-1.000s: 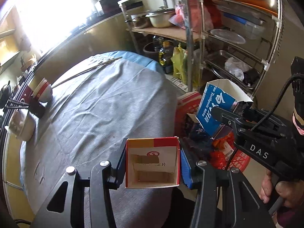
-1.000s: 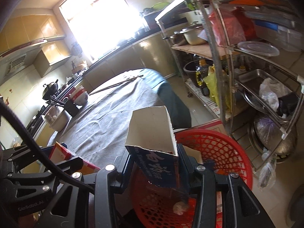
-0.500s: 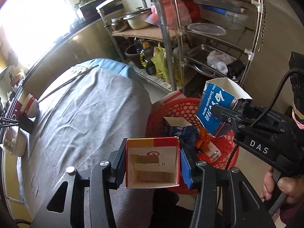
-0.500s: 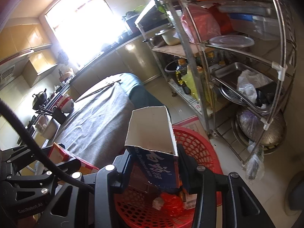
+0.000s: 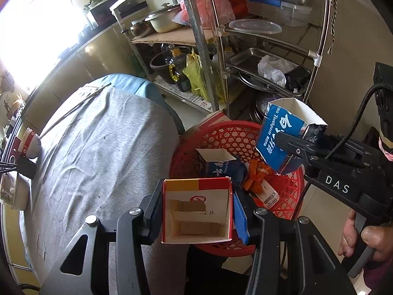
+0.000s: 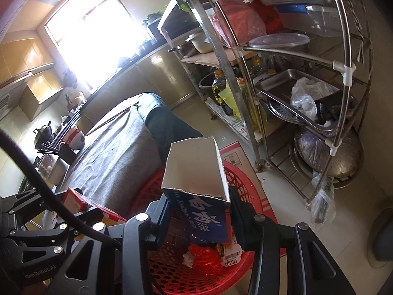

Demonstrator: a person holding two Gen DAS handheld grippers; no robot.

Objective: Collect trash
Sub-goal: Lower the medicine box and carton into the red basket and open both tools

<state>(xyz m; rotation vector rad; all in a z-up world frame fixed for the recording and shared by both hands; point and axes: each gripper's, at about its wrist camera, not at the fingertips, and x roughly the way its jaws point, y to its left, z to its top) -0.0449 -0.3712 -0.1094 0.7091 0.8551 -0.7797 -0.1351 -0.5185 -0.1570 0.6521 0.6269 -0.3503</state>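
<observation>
- Both claws have swung off the grey-clothed surface (image 5: 98, 147); the red basket (image 5: 221, 135) now sits under them.
- Left claw (image 5: 197, 212) grips a red-and-yellow box (image 5: 196, 211), open end up, at the basket's 7 o'clock rim.
- Right claw (image 6: 199, 218) clamps a blue toothpaste box (image 6: 206, 218) over the basket (image 6: 235, 179), at 3 o'clock from the left.

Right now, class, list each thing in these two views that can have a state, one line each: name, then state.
Left gripper: jaws shut on the red and yellow cardboard box.
Red and yellow cardboard box: open-ended, empty, held.
Right gripper: jaws shut on the blue toothpaste carton.
Blue toothpaste carton: open-topped, held over the basket.
Red plastic mesh basket: partly filled with trash.
</observation>
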